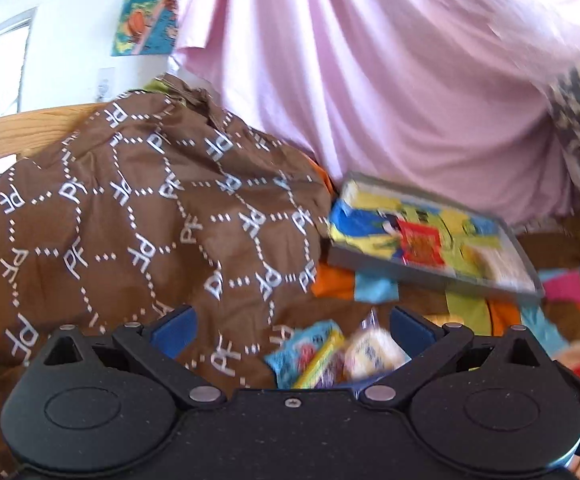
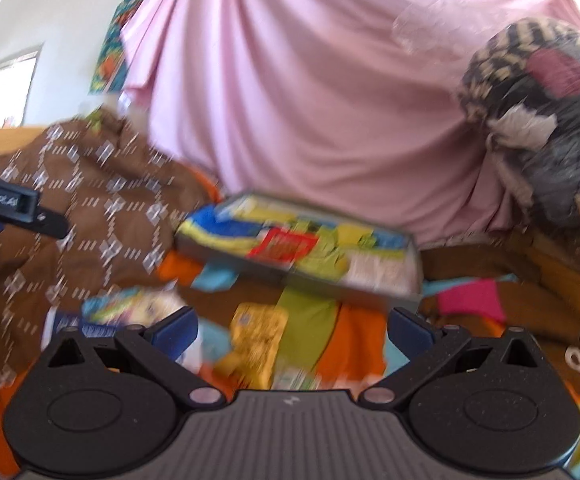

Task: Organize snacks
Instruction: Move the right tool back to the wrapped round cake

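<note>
Brown patterned bag beside snack tray

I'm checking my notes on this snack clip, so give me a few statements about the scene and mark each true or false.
1. The tray already holds several snack packets. True.
2. The left gripper is shut on a packet. False: its fingers stand wide apart, with loose packets lying between them.
3. A pink sheet hangs behind the tray. True.
4. The brown bag lies to the right of the tray. False: it lies to the left.
5. A yellow packet lies on the patchwork cloth in front of the open right gripper. True.
</note>
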The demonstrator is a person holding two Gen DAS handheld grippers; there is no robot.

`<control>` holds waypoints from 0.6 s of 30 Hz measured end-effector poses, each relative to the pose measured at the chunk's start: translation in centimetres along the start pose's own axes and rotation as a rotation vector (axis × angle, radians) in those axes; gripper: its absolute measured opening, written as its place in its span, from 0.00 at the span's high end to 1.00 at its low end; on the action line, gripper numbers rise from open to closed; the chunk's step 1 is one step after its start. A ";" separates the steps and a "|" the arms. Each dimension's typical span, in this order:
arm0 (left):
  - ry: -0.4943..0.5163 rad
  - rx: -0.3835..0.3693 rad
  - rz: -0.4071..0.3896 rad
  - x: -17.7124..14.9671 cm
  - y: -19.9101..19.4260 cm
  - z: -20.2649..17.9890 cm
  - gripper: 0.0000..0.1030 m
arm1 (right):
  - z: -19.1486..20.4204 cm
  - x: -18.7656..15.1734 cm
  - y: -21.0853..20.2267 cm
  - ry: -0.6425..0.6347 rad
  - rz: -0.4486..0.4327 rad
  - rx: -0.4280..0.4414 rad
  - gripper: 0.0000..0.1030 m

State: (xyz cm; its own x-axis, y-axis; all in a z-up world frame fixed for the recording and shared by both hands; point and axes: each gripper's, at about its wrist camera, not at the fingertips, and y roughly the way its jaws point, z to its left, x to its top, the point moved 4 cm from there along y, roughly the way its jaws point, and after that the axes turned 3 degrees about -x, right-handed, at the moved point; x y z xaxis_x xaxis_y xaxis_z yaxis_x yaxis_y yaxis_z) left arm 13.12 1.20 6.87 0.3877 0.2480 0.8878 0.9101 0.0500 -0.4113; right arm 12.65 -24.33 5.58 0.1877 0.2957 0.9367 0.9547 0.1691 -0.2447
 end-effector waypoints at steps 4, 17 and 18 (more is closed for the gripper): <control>0.051 -0.032 0.060 -2.1 0.0 -0.4 0.01 | 0.9 -1.6 -0.6 -0.033 0.079 0.018 0.00; 0.177 -0.095 0.232 -6.7 1.1 -2.2 0.01 | 1.0 -4.3 0.7 -0.015 0.274 0.107 0.00; 0.183 -0.098 0.240 -6.9 1.2 -2.3 0.01 | 0.9 -4.4 1.0 -0.009 0.282 0.108 0.00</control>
State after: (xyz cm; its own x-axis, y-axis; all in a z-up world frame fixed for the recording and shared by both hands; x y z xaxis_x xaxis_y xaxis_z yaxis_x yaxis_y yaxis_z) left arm 11.92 -2.70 0.71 0.6053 0.0625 0.7936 0.7955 -0.0843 -0.6001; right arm 12.56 -24.66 1.04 0.4394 0.3532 0.8259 0.8351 0.1780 -0.5204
